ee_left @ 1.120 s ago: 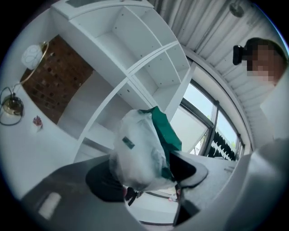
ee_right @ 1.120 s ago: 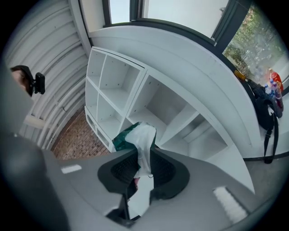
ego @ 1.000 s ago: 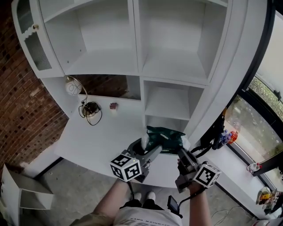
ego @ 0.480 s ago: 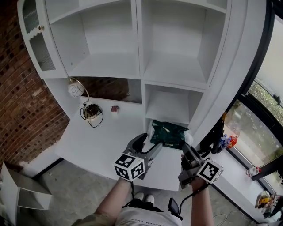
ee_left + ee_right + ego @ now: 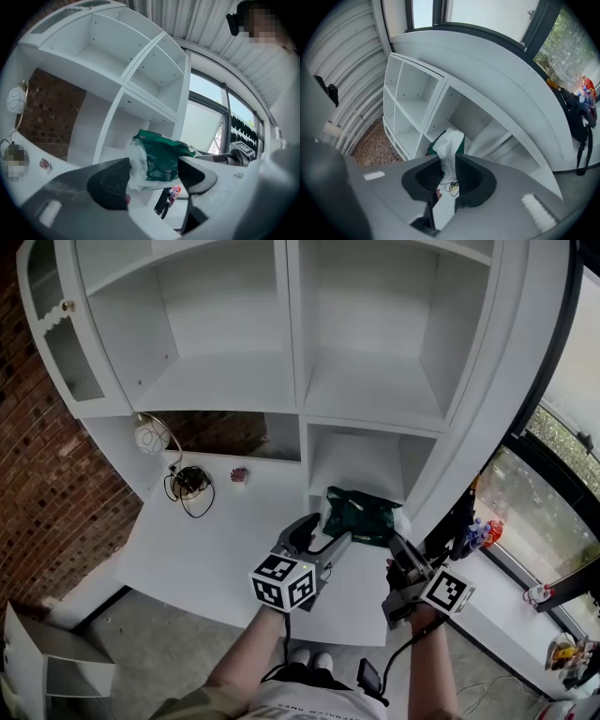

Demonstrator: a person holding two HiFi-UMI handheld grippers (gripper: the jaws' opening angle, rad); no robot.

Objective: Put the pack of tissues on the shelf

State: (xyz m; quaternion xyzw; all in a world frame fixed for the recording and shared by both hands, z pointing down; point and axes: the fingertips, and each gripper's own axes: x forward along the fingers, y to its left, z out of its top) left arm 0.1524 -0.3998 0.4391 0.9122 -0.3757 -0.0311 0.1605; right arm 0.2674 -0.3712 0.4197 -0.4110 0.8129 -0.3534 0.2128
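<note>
scene: white shelf unit [image 5: 298, 352] with open compartments, standing on the back of a white table [image 5: 211, 545]; brick wall [image 5: 42, 493] on the left, window [image 5: 558, 442] on the right
task thing: pack of tissues [image 5: 361, 517], green with a clear/white wrap end
pack place: up between the two grippers, at the mouth of the lowest small compartment on the right half of the shelf unit, over the back of the table; not inside a compartment; can't tell if it touches the table
right gripper [image 5: 401, 554]: at the pack's right end, points level toward the shelf unit
right jaws: narrow, pinched on the white wrap end of the pack [image 5: 449, 147]; wrap sticks up out of the gap between the pads
left gripper [image 5: 323, 535]: at the pack's left end, points level, marker cube toward the camera
left jaws: wide apart; pack [image 5: 164, 157] shows in the gap, clear wrap end just beside one pad; no squeeze on it seen
left gripper view extra: right gripper [image 5: 243, 152] shows at the far side of the pack
shelves: all compartments in view look bare
table clutter: black coiled cable [image 5: 190, 488] and a small pink item [image 5: 239, 474] near the back left, well apart from the pack
person: both forearms reach in from the bottom of the head view
</note>
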